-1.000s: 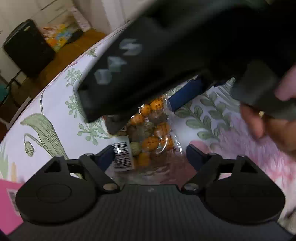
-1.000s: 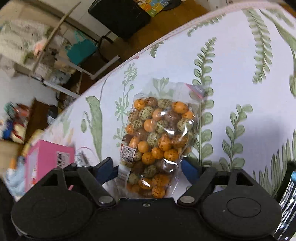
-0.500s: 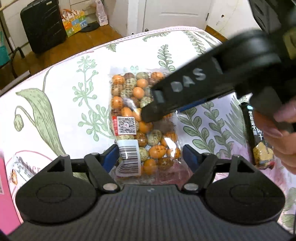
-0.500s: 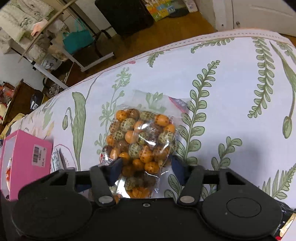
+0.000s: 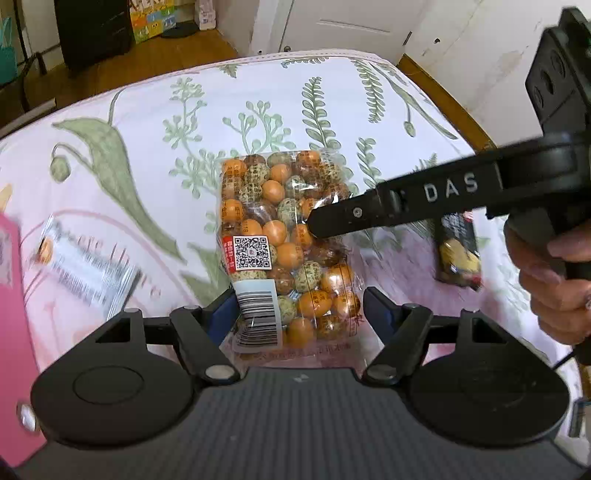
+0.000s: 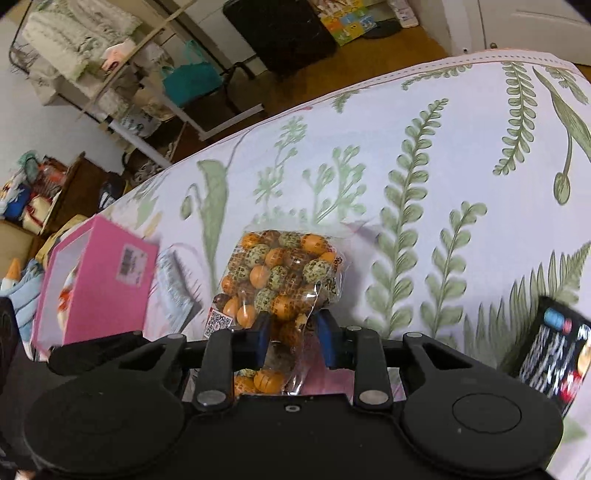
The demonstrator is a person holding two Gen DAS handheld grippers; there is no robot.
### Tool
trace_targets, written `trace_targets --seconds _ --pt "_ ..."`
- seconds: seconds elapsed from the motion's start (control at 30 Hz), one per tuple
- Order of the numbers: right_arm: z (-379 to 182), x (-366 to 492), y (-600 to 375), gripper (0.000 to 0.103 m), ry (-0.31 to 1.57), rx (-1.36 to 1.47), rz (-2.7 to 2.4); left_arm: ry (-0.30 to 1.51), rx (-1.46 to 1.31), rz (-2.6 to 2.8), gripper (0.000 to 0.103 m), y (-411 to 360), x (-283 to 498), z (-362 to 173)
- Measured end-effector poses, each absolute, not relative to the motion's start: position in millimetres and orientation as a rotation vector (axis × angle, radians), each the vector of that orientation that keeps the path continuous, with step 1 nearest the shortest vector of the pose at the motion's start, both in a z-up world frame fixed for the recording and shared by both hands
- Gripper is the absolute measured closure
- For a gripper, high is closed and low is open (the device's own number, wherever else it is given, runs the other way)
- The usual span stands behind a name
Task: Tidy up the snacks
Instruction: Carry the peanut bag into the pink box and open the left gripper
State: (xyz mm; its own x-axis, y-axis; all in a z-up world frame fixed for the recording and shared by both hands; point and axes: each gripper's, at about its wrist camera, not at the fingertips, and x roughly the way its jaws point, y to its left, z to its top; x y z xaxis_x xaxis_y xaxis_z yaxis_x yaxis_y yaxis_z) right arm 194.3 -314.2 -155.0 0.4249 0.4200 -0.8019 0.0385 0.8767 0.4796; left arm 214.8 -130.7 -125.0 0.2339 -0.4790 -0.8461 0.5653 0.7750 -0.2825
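**Right gripper pinching the candy bag; left gripper straddling its near end**

Right gripper (image 6: 291, 341): blue pads had just been closing and now pressed into the clear bag of wrapped candies (image 6: 280, 291) from both sides, the film crumpled between them. Grip sat on the bag's near half; the far half stood out past the fingertips, with its QR label showing to the left of the left pad. In the left wrist view the same tool came in from the right as a black finger marked "DAS" (image 5: 406, 201), tip laid across the bag's right edge about halfway along. The person's hand (image 5: 554, 273) was wrapped around its handle at the right edge.

Left gripper (image 5: 295, 310): jaws stood partly apart, one blue pad to each side of the bag's near end. Left pad lay against the barcode label; right pad stood just clear of the film. No squeeze visible on that side, so it read as not gripping.

The bag (image 5: 284, 251) lay lengthwise on the fern-print tablecloth (image 5: 147, 122), near-centre of the table, filled with orange, speckled green and brown pieces.

Around it: a silver-white flat packet (image 5: 85, 273), blurred, just left of the bag; a pink box (image 6: 99, 284) farther left, at the near-left table edge; a black snack packet (image 5: 458, 251) to the right, behind the right tool's finger. Beyond the far table edge were a wooden floor and a black suitcase (image 6: 280, 33).
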Motion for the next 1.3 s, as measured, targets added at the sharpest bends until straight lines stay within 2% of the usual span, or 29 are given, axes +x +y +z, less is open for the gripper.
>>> trace_targets --seconds 0.47,0.8,1.03,1.3 --pt "-108.9 136.8 -254.1 0.070 1.060 0.365 0.403 1.107 0.129 -0.645 0.031 -75.1 139.2 -70.0" --pt "-83.3 102.0 -185.5 0.070 0.968 0.337 0.553 1.027 0.094 -0.567 0.030 13.7 91.4 -37.6" --pt "-65.0 117.0 -125.3 0.070 0.952 0.317 0.671 0.932 0.079 -0.457 0.031 76.2 80.2 -18.0" --pt "-53.7 173.7 -51.7 0.070 0.967 0.259 0.762 0.884 -0.017 -0.333 0.030 145.4 112.0 -14.5"
